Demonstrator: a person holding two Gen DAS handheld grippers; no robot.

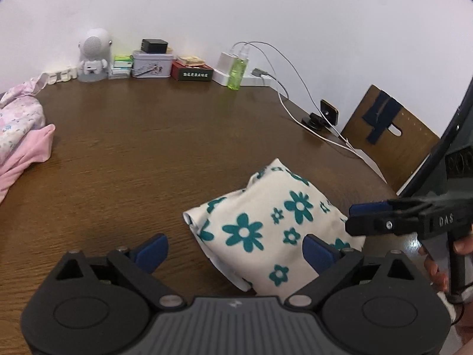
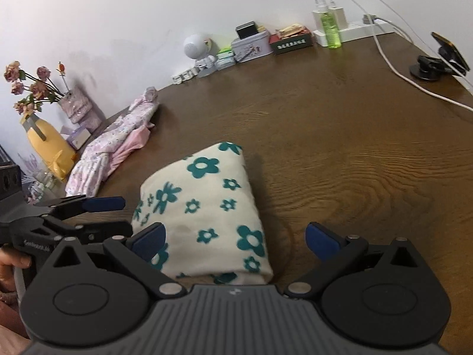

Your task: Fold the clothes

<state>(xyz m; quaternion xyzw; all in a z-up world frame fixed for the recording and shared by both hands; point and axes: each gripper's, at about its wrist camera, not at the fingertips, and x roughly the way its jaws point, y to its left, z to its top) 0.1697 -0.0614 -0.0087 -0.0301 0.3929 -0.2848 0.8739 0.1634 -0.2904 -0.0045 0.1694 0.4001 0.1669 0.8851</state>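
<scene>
A folded cream garment with teal flowers (image 1: 266,224) (image 2: 207,207) lies on the brown wooden table (image 1: 147,148) (image 2: 340,148). My left gripper (image 1: 236,251) is open and hovers just before the garment's near edge; its right finger is over the cloth and its left finger over bare table. My right gripper (image 2: 235,242) is also open and straddles the garment's near end without holding it. Each gripper shows in the other's view, the right one (image 1: 351,217) at the garment's right edge and the left one (image 2: 127,216) at its left edge. A hand holds each handle.
A pile of pink and floral clothes (image 1: 17,136) (image 2: 112,153) lies at the table's left. Along the wall stand a white robot figure (image 1: 93,56), a tin box (image 1: 152,63), a green bottle (image 1: 236,72), a power strip with cables (image 1: 260,78) and a phone stand (image 2: 434,62). A yellow vase with flowers (image 2: 50,145) stands at the far left, a chair (image 1: 390,136) at the right.
</scene>
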